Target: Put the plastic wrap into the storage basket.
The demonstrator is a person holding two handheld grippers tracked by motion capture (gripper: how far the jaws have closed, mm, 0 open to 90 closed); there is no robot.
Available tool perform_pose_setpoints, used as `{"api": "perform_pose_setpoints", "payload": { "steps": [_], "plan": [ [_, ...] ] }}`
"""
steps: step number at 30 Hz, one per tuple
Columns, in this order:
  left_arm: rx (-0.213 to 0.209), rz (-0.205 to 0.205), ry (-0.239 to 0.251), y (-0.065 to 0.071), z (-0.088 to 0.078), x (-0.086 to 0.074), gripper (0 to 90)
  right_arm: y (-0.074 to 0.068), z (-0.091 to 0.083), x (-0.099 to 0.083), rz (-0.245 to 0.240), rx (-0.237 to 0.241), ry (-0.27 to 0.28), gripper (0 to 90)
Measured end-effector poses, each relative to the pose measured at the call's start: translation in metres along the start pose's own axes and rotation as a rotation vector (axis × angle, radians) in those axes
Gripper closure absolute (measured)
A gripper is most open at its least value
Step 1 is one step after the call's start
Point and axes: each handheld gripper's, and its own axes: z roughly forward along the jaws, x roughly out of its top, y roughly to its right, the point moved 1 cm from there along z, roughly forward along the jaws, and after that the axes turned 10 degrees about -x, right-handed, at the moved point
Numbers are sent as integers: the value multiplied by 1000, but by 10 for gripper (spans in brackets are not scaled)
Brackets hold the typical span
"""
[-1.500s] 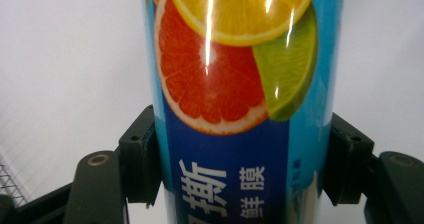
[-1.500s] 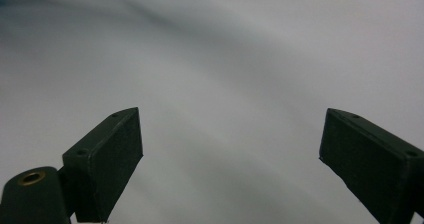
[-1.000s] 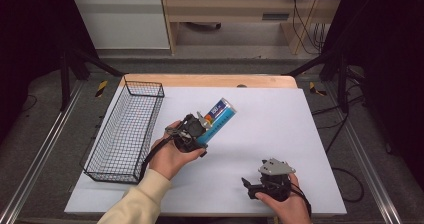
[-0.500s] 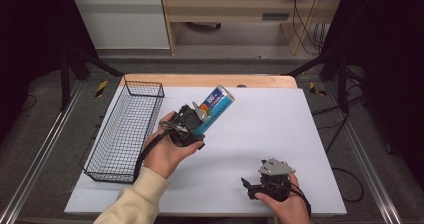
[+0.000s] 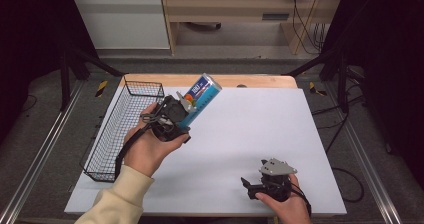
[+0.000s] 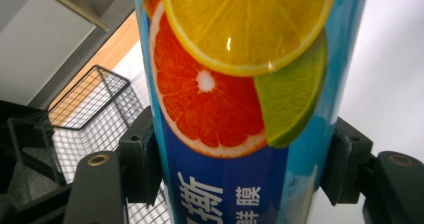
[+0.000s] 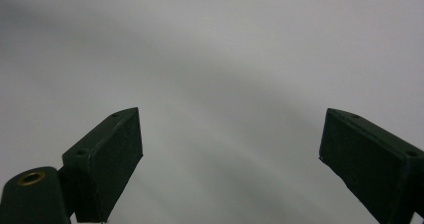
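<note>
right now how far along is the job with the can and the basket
Done: the left gripper is clamped on the blue can and holds it tilted above the table. In hand: carrying it. Left: placing it, likely in the wire basket beside it. The right gripper rests open.

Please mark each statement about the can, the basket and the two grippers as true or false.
1. The left gripper holds the can. True.
2. The can lies inside the basket. False: it is in the jaws, beside the basket and above the table.
3. The right gripper has its jaws open with nothing between them. True.
4. The can shows citrus slices on blue. True.
5. The basket stands at the table's right side. False: it is at the left side in the high view.
6. The right gripper touches the can. False: it is far from it, near the table's front edge.
</note>
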Motion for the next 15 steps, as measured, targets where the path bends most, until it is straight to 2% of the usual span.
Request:
{"api": "perform_pose_setpoints", "payload": {
  "steps": [5, 7, 8, 15],
  "plan": [
    [12, -12, -9, -8, -8, -9, 319, 3, 2, -1, -18, -17, 9, 105],
    [17, -17, -18, -10, -11, -12, 319, 1, 1, 0, 11, -8, -1, 105],
    [19, -20, -22, -12, -12, -14, 319, 2, 1, 0, -4, -16, 8, 105],
    [36, -53, -34, -23, -18, -31, 319, 3, 1, -1, -6, -22, 8, 104]
  ]
}}
